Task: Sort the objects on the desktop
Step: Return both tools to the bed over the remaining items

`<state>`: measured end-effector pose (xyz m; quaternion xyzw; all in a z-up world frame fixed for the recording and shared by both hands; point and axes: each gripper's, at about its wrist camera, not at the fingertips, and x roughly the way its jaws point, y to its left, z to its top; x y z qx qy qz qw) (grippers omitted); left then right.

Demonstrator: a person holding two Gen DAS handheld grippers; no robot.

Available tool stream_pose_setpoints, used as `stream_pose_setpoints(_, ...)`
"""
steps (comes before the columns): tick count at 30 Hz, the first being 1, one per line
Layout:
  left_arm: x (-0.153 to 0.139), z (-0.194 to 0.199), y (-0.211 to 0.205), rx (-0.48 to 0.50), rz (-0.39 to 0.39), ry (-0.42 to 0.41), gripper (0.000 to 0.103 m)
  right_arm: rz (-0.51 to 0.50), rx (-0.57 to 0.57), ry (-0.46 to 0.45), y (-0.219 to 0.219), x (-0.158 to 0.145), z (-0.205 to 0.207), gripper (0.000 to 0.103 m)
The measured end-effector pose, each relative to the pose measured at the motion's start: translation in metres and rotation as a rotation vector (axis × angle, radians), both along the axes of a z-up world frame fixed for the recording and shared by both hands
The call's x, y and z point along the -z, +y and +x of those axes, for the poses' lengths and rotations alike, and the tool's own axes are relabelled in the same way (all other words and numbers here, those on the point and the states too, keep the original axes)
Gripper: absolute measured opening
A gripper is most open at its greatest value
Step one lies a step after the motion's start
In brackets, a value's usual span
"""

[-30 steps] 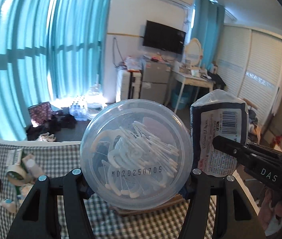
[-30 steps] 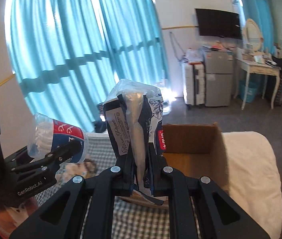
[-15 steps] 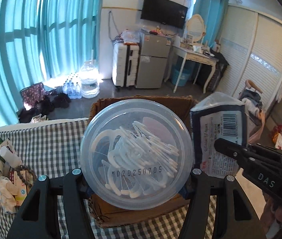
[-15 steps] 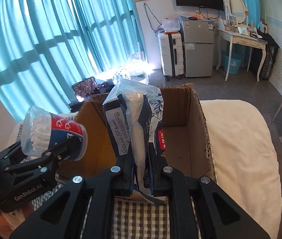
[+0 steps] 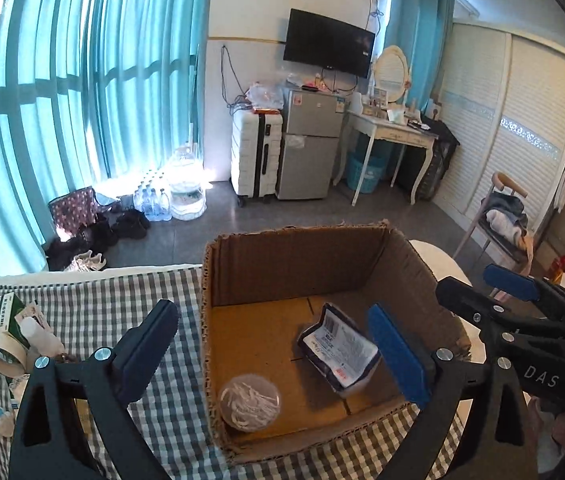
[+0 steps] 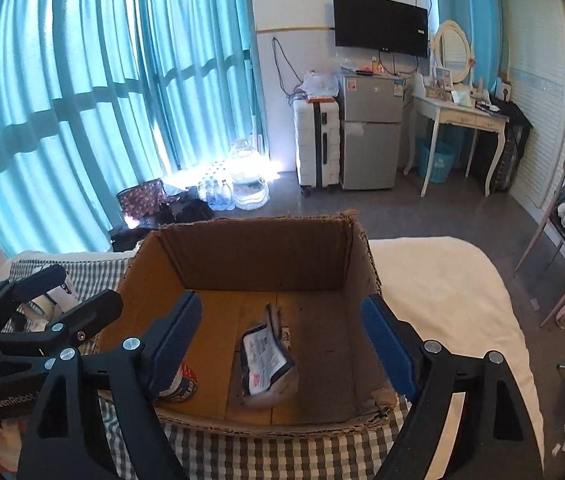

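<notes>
Cardboard box (image 5: 298, 264): corrugated, open-topped, standing on the checked cloth (image 5: 162, 432); your two sorted items already lie on its floor.
Left gripper (image 5: 274, 356): its jaws have just been opening and now stand wide, nothing between the pads; it hangs over the box's near left corner.
Right gripper (image 6: 282, 344): its jaws have just been opening too, wide apart and holding nothing, above the near wall of the box.
Floss-pick tub (image 5: 249, 402): round clear plastic, in the near left corner of the box. You'd judge it light, stiff and smooth-sided, so likely to slip; take it across its round wall, not by the lid.
Tissue pack (image 5: 338, 354): soft film wrapper, lying tilted mid-floor, apart from the tub. Probably light and squashy; a pinch across the narrow middle should hold without harm.
Items still to sort: a tape roll (image 5: 4, 354), a green-and-white carton (image 5: 2, 316) and small white bits lie clustered on the cloth at the far left, well apart from the box. Tape is stiff and can be taken across the ring; the carton is light and crushable, so grip its flat faces gently.
Edges: the box walls stand tall and the near rim is ragged; lift your fingers clear before swinging left.
Open room: bare checked cloth lies between box and clutter; a white cover (image 6: 442, 280) is free to the right.
</notes>
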<state>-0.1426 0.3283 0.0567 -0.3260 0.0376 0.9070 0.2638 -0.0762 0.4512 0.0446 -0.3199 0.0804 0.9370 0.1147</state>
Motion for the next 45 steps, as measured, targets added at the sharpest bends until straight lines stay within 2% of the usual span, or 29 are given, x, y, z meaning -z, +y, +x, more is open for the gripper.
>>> stream_pose_setpoints(4, -0.017, 0.002, -0.025, -0.022, 0.002, 0.002, 0.099, -0.020, -0.011, 0.030, -0.012, -0.015, 0.004, 0.083)
stream_pose_setpoints(8, -0.041, 0.009, -0.074, -0.093, -0.014, 0.046, 0.100, -0.082, -0.042, 0.069, -0.028, -0.030, 0.006, 0.083)
stream_pose_setpoints(15, -0.085, 0.020, -0.200, -0.300, -0.039, 0.119, 0.103, -0.091, -0.196, 0.166, -0.100, -0.056, 0.010, 0.083)
stream_pose_setpoints(17, -0.091, 0.022, -0.240, -0.355, -0.042, 0.124, 0.103, -0.102, -0.242, 0.185, -0.125, -0.060, 0.009, 0.083)
stream_pose_setpoints(20, -0.085, 0.028, -0.288, -0.416, -0.065, 0.129, 0.103, -0.113, -0.303, 0.191, -0.162, -0.061, 0.003, 0.083)
stream_pose_setpoints(22, -0.074, 0.030, -0.311, -0.449, -0.078, 0.126, 0.103, -0.115, -0.331, 0.181, -0.188, -0.056, -0.002, 0.083)
stream_pose_setpoints(25, -0.036, 0.033, -0.345, -0.508, -0.090, 0.090, 0.103, -0.140, -0.376, 0.154, -0.226, -0.038, -0.014, 0.083)
stream_pose_setpoints(30, 0.059, 0.040, -0.391, -0.596, -0.112, 0.032, 0.103, -0.152, -0.442, 0.079, -0.282, 0.014, -0.045, 0.083)
stream_pose_setpoints(33, 0.113, 0.028, -0.401, -0.581, -0.156, -0.044, 0.103, -0.121, -0.455, 0.027, -0.308, 0.057, -0.064, 0.083)
stream_pose_setpoints(35, 0.134, 0.022, -0.400, -0.548, -0.169, -0.059, 0.103, -0.136, -0.478, -0.023, -0.316, 0.085, -0.079, 0.083)
stream_pose_setpoints(37, 0.150, 0.003, -0.395, -0.535, -0.203, -0.102, 0.103, -0.101, -0.463, -0.081, -0.322, 0.103, -0.100, 0.083)
stream_pose_setpoints(40, 0.167, -0.020, -0.389, -0.521, -0.156, -0.106, 0.103, -0.068, -0.454, -0.107, -0.320, 0.119, -0.124, 0.083)
stream_pose_setpoints(42, 0.183, -0.031, -0.389, -0.509, -0.115, -0.134, 0.103, -0.054, -0.445, -0.127, -0.318, 0.130, -0.136, 0.083)
stream_pose_setpoints(45, 0.204, -0.040, -0.391, -0.511, -0.105, -0.191, 0.103, -0.075, -0.433, -0.163, -0.311, 0.149, -0.154, 0.083)
